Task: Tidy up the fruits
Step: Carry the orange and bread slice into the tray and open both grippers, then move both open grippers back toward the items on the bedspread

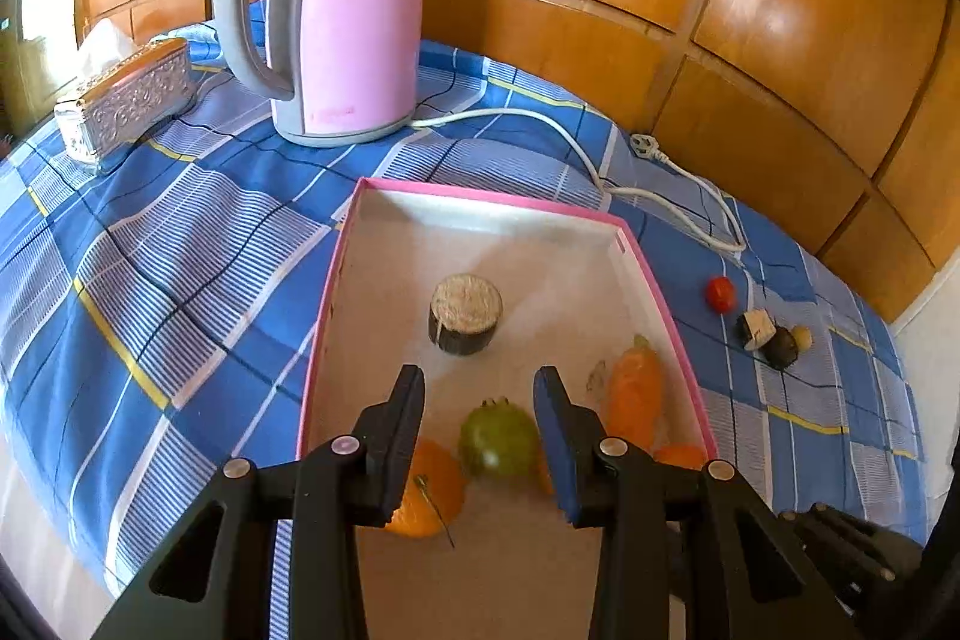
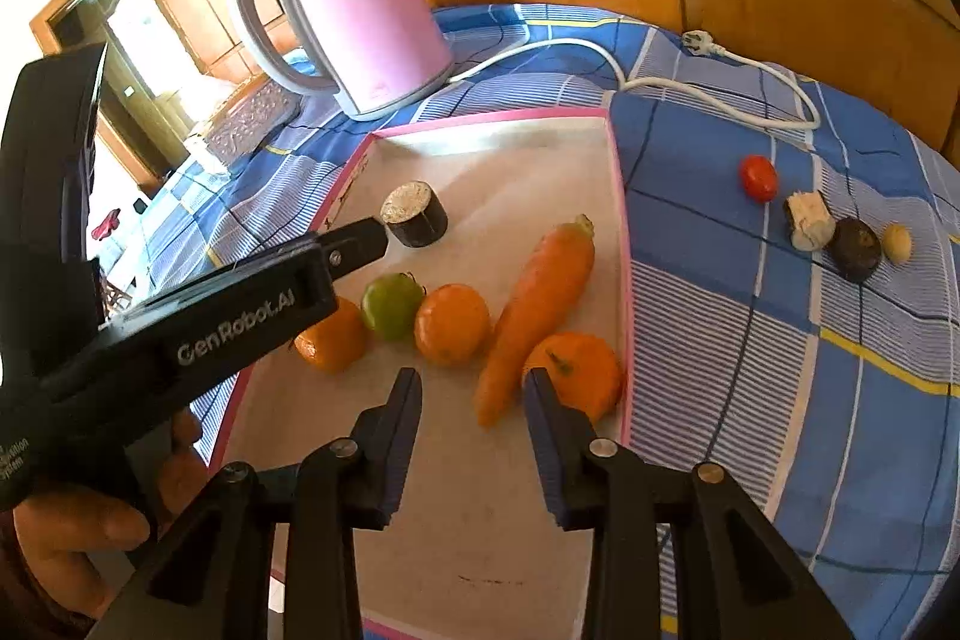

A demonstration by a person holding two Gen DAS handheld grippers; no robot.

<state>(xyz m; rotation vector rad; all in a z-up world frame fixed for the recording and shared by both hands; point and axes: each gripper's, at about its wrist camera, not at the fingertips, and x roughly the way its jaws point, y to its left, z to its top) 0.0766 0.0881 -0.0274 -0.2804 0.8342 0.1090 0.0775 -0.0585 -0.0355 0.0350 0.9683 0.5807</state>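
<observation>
Both claws apart, empty. Right gripper [image 2: 471, 388] over pink-rimmed tray [image 2: 621, 244]; loose red tomato [image 2: 758, 177] out on cloth, up and right of it. Nearer the right hand than left gripper [image 1: 479, 388], poised above green fruit [image 1: 498, 437].

HIDDEN: one orange [image 1: 429, 496] is half covered by the left gripper [image 1: 480, 382]; another orange [image 1: 681, 455] is seen only as a sliver | CUT OFF: the pink-rimmed tray [image 2: 624, 244] is clipped by the bottom edge | UNCLEAR: the small pale piece [image 2: 897, 244] on the cloth cannot be identified
</observation>
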